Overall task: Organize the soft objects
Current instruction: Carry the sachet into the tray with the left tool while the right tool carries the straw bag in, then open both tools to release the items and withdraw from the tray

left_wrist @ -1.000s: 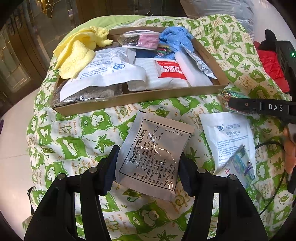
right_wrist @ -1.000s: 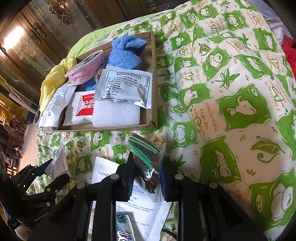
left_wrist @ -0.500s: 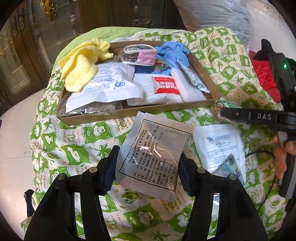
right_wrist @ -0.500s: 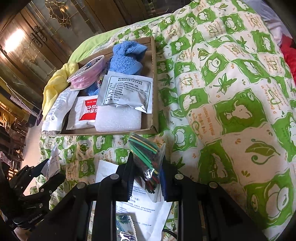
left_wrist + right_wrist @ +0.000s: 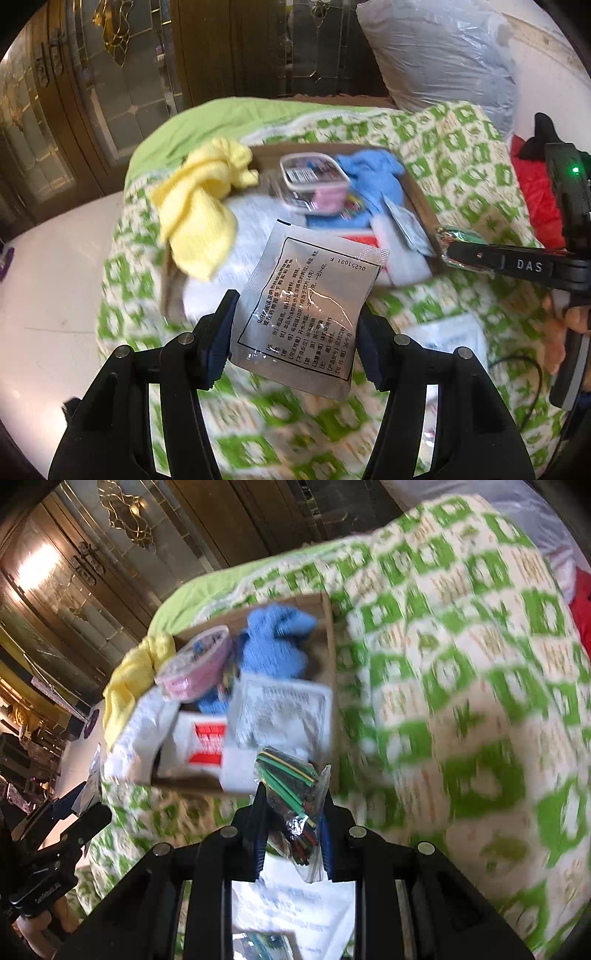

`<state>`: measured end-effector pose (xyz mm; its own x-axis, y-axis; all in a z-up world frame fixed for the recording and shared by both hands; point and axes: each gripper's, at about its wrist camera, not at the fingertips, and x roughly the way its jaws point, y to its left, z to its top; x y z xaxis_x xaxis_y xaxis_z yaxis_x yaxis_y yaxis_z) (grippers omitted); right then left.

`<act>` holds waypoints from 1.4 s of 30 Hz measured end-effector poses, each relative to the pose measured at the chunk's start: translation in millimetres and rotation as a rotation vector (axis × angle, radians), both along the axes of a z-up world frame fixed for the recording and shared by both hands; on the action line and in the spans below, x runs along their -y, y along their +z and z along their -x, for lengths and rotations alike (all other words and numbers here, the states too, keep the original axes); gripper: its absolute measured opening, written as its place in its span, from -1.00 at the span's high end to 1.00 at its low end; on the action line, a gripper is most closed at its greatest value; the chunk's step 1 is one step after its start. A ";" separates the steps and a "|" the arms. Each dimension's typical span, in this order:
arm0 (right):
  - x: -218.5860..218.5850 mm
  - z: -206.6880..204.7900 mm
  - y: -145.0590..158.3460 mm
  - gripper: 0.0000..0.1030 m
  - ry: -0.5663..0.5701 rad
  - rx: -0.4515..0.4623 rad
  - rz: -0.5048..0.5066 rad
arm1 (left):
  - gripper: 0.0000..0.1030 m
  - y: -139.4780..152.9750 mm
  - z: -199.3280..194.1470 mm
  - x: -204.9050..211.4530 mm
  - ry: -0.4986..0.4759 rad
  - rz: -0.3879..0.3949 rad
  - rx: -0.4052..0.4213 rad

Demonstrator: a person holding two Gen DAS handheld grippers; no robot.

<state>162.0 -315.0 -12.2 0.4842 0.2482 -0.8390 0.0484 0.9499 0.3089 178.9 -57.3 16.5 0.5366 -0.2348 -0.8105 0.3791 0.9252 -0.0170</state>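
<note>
My left gripper (image 5: 295,332) is shut on a silver printed sachet (image 5: 310,306) and holds it up above the quilt, in front of the cardboard tray (image 5: 417,199). My right gripper (image 5: 291,823) is shut on a clear bag of coloured tubes (image 5: 291,797), raised near the tray's (image 5: 328,627) front right corner. The tray holds a yellow cloth (image 5: 199,218), a blue cloth (image 5: 373,177), a clear lidded tub (image 5: 314,181) and several white packets (image 5: 284,709). The right gripper also shows at the right of the left wrist view (image 5: 454,247).
The tray lies on a bed with a green-and-white patterned quilt (image 5: 461,664). White packets (image 5: 295,908) lie on the quilt below my right gripper. A grey plastic-wrapped pillow (image 5: 443,59) and red fabric (image 5: 535,199) are at the back right. White floor (image 5: 48,280) lies left.
Both grippers have risen off the quilt and moved toward the tray, carrying the sachet and the bag of tubes. The view is now blurred by motion.
</note>
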 end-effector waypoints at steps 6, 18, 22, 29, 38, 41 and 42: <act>-4.4 -37.9 0.3 0.56 -0.011 -0.011 0.008 | -0.14 11.5 -46.7 5.1 0.003 -0.041 0.030; -20.0 -70.5 -6.3 0.55 0.005 0.008 0.021 | -0.14 -3.5 -112.8 12.1 0.046 -0.062 -0.006; -19.1 -77.6 -6.9 0.54 0.002 0.017 0.019 | -0.16 -15.4 -125.2 12.6 0.075 -0.066 -0.031; -19.3 -80.7 -8.4 0.00 0.002 0.033 0.038 | -0.39 -18.5 -127.7 14.4 0.088 -0.078 -0.034; -14.5 -71.1 1.3 -0.22 -0.010 0.087 0.035 | -0.56 -8.4 -117.6 15.2 0.080 -0.107 0.001; -13.2 -64.2 5.0 -0.28 -0.009 0.111 0.035 | -0.57 -4.2 -106.0 13.8 0.078 -0.113 0.010; -12.1 -60.3 6.0 -0.32 -0.012 0.118 0.031 | -0.57 -3.4 -101.3 13.2 0.078 -0.112 0.012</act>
